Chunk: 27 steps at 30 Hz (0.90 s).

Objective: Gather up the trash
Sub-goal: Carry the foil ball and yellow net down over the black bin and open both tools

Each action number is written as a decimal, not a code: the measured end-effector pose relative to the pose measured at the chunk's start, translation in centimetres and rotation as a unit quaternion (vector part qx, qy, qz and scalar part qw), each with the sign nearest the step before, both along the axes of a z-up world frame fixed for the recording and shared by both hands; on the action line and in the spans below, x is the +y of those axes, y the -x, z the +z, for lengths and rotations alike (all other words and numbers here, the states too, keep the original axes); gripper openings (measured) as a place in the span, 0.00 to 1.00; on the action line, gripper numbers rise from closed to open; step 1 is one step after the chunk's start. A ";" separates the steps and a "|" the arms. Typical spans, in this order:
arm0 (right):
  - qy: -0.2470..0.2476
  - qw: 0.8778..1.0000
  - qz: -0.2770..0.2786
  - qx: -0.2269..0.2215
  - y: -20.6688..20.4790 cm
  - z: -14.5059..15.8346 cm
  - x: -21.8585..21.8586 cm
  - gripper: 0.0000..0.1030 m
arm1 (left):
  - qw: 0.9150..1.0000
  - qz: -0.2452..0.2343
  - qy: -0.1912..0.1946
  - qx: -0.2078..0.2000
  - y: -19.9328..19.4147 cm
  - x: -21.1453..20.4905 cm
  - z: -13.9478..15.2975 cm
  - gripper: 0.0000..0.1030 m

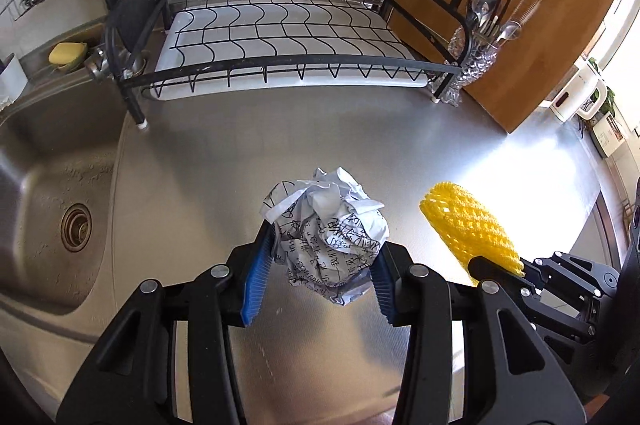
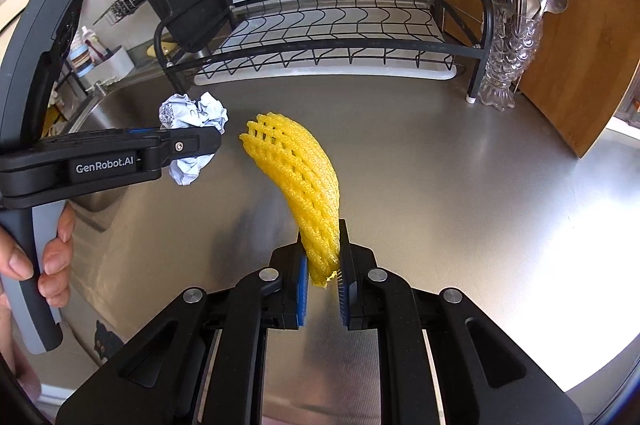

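Note:
My left gripper (image 1: pixel 320 265) is shut on a crumpled ball of printed paper (image 1: pixel 328 229) and holds it above the steel counter. The paper ball also shows in the right wrist view (image 2: pixel 192 117), pinched by the left gripper (image 2: pixel 188 145). My right gripper (image 2: pixel 323 265) is shut on the lower end of a yellow foam fruit net (image 2: pixel 300 177), which curves up and to the left above the counter. The net also shows in the left wrist view (image 1: pixel 468 225), to the right of the paper, with the right gripper (image 1: pixel 496 267) behind it.
A black wire dish rack (image 1: pixel 280 41) on a white tray stands at the back. A steel sink (image 1: pixel 60 193) lies to the left. A glass cutlery holder (image 2: pixel 508 53) and a wooden board (image 2: pixel 580 37) stand at the right. The steel counter (image 2: pixel 460 185) stretches below both grippers.

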State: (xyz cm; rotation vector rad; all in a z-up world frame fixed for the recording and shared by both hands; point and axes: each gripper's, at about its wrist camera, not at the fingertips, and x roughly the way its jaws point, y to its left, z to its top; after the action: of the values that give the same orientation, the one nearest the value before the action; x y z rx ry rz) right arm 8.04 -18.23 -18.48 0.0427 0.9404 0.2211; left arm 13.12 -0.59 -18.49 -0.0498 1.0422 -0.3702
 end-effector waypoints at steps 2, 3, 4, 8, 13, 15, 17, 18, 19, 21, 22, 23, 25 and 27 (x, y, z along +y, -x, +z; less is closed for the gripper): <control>0.005 1.000 0.002 -0.001 1.6 0.5 0.3 0.13 | 1.000 0.002 0.001 -0.001 2.1 0.5 0.4 0.42; 0.006 1.000 0.003 0.000 2.4 0.6 0.3 0.13 | 1.000 0.002 0.000 -0.002 3.2 0.7 0.6 0.42; 0.005 1.000 0.004 0.002 3.2 0.8 0.4 0.13 | 1.000 0.003 0.000 -0.001 4.2 0.8 0.6 0.42; -0.007 1.000 0.012 0.009 6.8 1.0 0.3 0.13 | 1.000 0.003 -0.002 0.001 8.3 1.2 0.5 0.42; -0.017 0.999 0.019 0.022 11.5 0.7 -0.1 0.13 | 1.000 0.004 0.002 0.014 13.5 1.7 -0.4 0.42; -0.017 0.999 0.023 0.032 13.0 0.1 -0.3 0.13 | 1.000 0.004 0.000 0.025 15.3 1.9 -1.2 0.42; -0.019 0.999 0.024 0.044 14.4 -0.6 -0.4 0.13 | 0.999 0.007 -0.002 0.036 16.9 2.1 -2.2 0.42; -0.021 0.998 0.023 0.050 15.1 -1.0 -0.5 0.13 | 0.999 0.009 -0.002 0.042 17.6 2.1 -2.7 0.42; -0.022 0.998 0.023 0.057 15.8 -1.4 -0.6 0.13 | 0.999 0.012 -0.001 0.048 18.4 2.3 -3.3 0.42; -0.023 0.997 0.024 0.070 16.8 -2.4 -0.5 0.13 | 0.998 0.016 0.001 0.060 19.7 2.6 -4.6 0.42; -0.024 0.996 0.025 0.077 17.4 -2.9 -0.5 0.13 | 0.998 0.016 0.001 0.068 20.3 2.6 -5.4 0.42; -0.025 0.996 0.026 0.084 17.8 -3.4 -0.4 0.13 | 0.997 0.015 0.001 0.077 20.9 2.7 -6.3 0.42; -0.024 0.994 0.027 0.099 18.7 -4.7 -0.1 0.13 | 0.996 0.014 0.000 0.091 21.8 2.9 -8.2 0.42; -0.026 0.992 0.028 0.119 19.4 -6.3 0.1 0.13 | 0.995 0.017 -0.001 0.103 22.7 3.1 -10.2 0.42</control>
State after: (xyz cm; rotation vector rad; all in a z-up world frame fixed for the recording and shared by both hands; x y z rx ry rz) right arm -11.34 -18.11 -24.75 0.0917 1.1735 0.2971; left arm -9.56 2.55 -28.72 -0.1064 1.2445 -0.3385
